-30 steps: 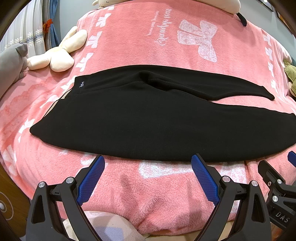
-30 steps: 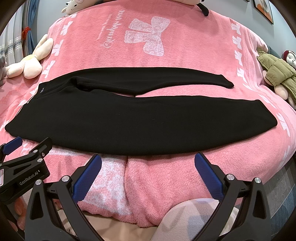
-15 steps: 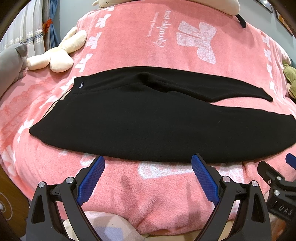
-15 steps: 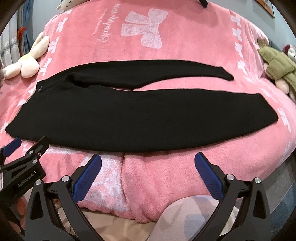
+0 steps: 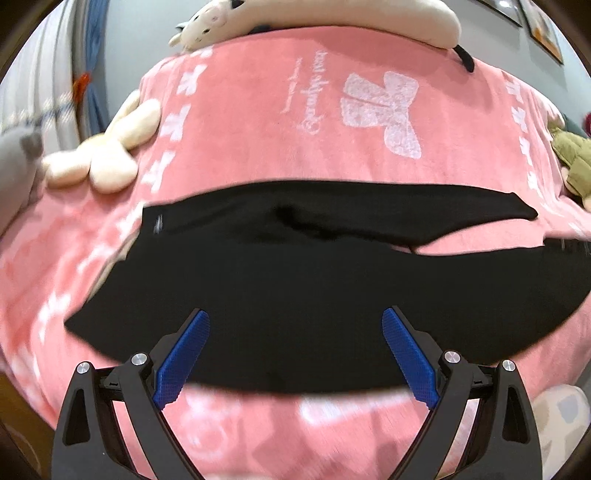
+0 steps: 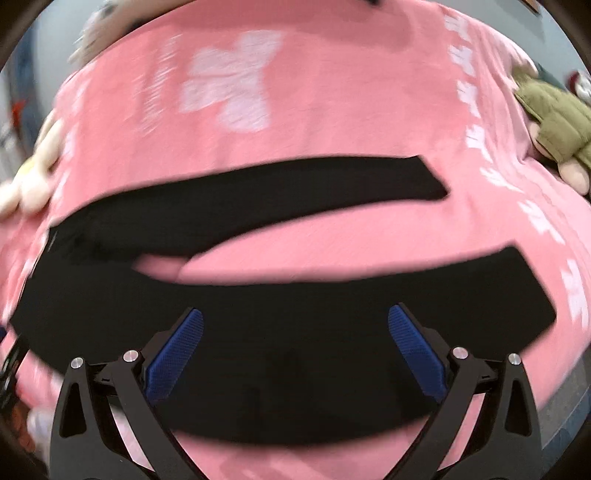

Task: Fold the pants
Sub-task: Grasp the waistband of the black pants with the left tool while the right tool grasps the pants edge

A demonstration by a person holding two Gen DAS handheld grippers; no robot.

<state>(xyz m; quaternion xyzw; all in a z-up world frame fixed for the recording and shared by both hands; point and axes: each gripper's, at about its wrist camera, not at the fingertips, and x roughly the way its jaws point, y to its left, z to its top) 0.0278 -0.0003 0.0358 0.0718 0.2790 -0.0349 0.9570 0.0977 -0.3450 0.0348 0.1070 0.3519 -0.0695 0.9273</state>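
A pair of black pants [image 5: 295, 280] lies spread flat across a bed covered by a fuzzy pink blanket [image 5: 258, 122] printed with white bows and script. The waistband sits toward the left side, with a small pale label on it, and the two legs run out to the right; they part a little, so a wedge of pink shows between them, the far leg being the narrower strip and the near leg the broad one. The left gripper [image 5: 295, 354] hangs over the near edge of the pants around the hip and thigh, its blue-padded fingers spread wide with nothing between them, and I cannot tell whether the tips touch the cloth. The right gripper [image 6: 295, 350] is likewise wide open and holds nothing, poised over the near leg [image 6: 332, 321] farther along; that leg's cuff ends off to its right, short of the bed's edge. From the right wrist view the far leg [image 6: 295, 188] ends in a squared cuff well apart from the near one. A cream plush toy [image 5: 99, 155] lies on the blanket beyond the waistband, a long pale plush pillow [image 5: 332, 18] rests along the head of the bed, and a stuffed toy in an olive jacket [image 6: 554, 125] sits at the right side. Both views are smeared by motion.
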